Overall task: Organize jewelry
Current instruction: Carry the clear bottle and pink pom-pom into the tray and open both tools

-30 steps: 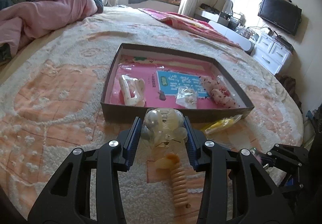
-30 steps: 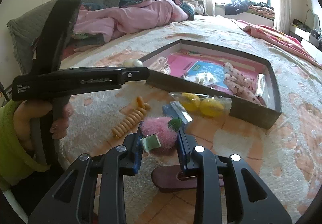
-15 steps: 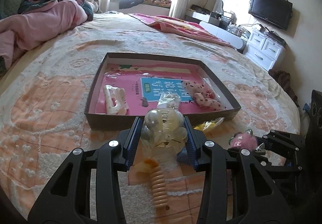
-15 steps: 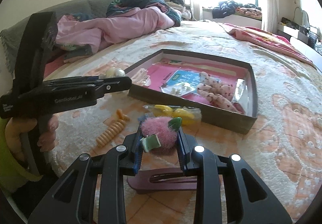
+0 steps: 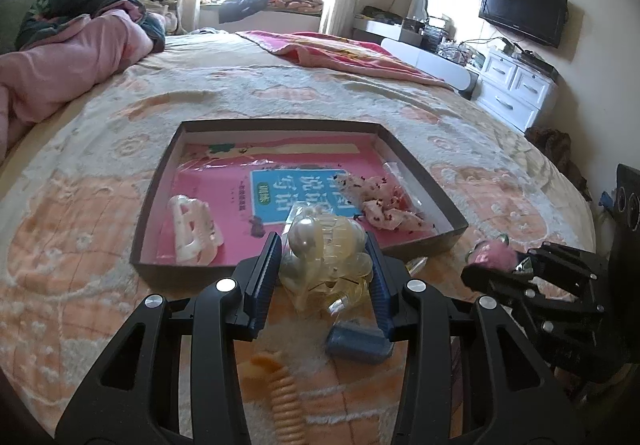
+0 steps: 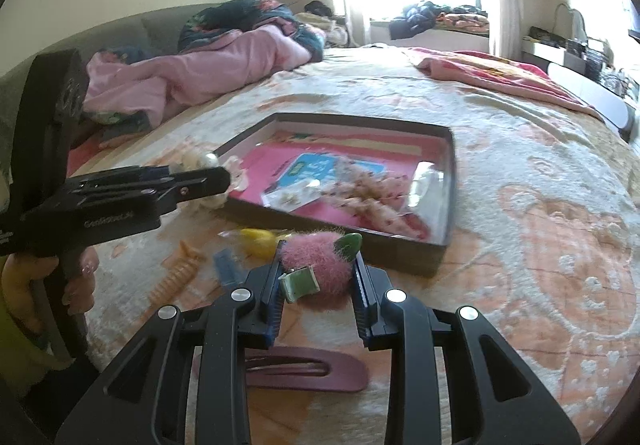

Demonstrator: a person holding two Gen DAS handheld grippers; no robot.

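Observation:
My left gripper point(image 5: 323, 269) is shut on a clear yellowish pearl hair clip point(image 5: 324, 257), held in the air just before the near wall of the shallow brown box point(image 5: 280, 269). My right gripper point(image 6: 316, 277) is shut on a fuzzy pink clip with a green leaf point(image 6: 316, 261), lifted above the bed near the box's near corner point(image 6: 436, 257). The box holds a white claw clip point(image 5: 194, 229), a small clear bag point(image 6: 292, 197) and a pink floral scrunchie point(image 5: 384, 205). The right gripper also shows in the left wrist view point(image 5: 500, 265), the left in the right wrist view point(image 6: 208, 173).
On the bedspread lie an orange spiral clip point(image 5: 282, 401), a blue comb clip point(image 5: 356, 341), a yellow item in a bag point(image 6: 260, 241) and a maroon flat clip point(image 6: 308, 369). Pink bedding point(image 6: 192, 73) is piled far left. A white dresser point(image 5: 516, 89) stands at the right.
Both grippers have risen with their clips and moved toward the box. The pink fuzzy clip has left the bedspread, and the box looks closer in both views.

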